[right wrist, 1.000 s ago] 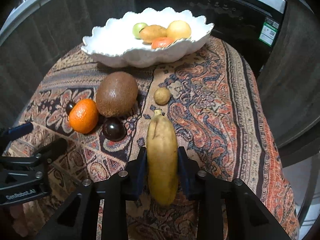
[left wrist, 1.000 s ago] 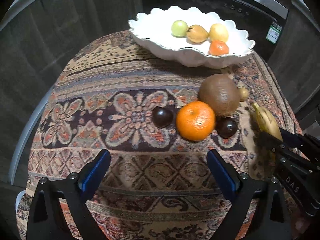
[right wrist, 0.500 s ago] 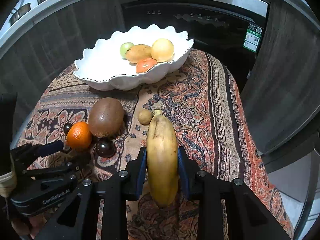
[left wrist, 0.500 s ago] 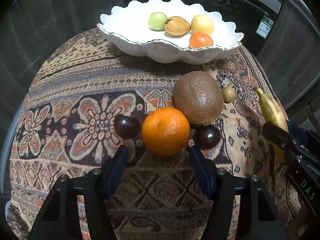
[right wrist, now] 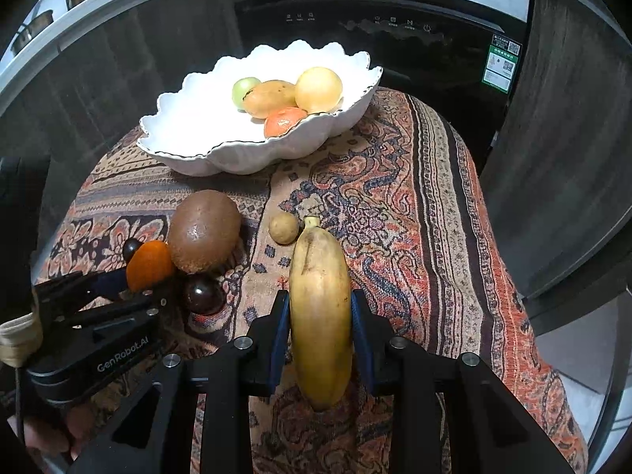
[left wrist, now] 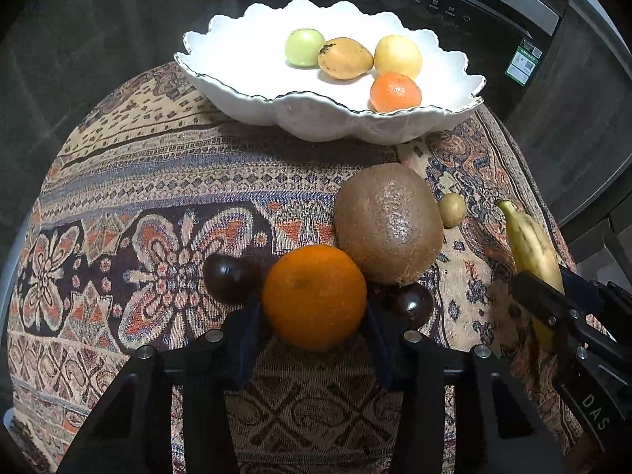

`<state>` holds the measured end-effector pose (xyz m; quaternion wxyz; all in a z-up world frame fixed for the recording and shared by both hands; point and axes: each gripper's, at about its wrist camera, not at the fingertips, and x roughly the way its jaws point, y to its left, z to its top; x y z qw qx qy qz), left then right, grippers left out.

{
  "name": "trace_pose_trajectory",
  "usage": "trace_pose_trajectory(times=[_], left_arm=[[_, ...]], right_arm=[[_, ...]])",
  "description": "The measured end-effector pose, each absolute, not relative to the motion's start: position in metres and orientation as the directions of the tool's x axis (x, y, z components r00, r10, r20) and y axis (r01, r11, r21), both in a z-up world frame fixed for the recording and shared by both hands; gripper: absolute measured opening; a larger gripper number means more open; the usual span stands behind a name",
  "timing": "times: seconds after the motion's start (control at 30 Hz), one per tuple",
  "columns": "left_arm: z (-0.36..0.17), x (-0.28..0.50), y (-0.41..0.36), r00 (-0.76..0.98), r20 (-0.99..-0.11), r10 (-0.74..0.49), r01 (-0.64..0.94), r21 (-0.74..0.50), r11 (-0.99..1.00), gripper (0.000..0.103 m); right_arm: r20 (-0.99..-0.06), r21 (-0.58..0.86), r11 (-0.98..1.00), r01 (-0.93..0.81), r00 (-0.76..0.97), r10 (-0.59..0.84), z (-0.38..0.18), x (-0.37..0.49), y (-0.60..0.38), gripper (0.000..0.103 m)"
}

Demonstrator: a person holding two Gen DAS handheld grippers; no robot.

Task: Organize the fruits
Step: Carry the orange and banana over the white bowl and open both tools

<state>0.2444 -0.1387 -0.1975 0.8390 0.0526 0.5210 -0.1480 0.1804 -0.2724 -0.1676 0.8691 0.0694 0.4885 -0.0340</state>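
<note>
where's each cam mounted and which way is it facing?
Left wrist: on the left gripper, looking down-forward at the orange between its closing jaws; the right gripper shows at right.
Right wrist: on the right gripper, clamped on the banana; the left gripper shows at left.
Shared: white bowl, brown fruit, patterned cloth.

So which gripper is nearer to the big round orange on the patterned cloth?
Left. The left gripper has the big round orange between its closing jaws. The right gripper is off to that fruit's right, shut on the yellow banana.
</note>
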Motion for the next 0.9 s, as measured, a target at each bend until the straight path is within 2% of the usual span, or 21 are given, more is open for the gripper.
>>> trace_pose_trajectory(times=[0.9], left_arm=[[-0.149,0.221,-0.117,0.445,-0.876,-0.185,0.300,-0.049,0.953,0.043]], right_arm=[[-0.830,0.069,0.991,0.114,0.558,-0.007,-0.132,0.172,-0.258,0.031]])
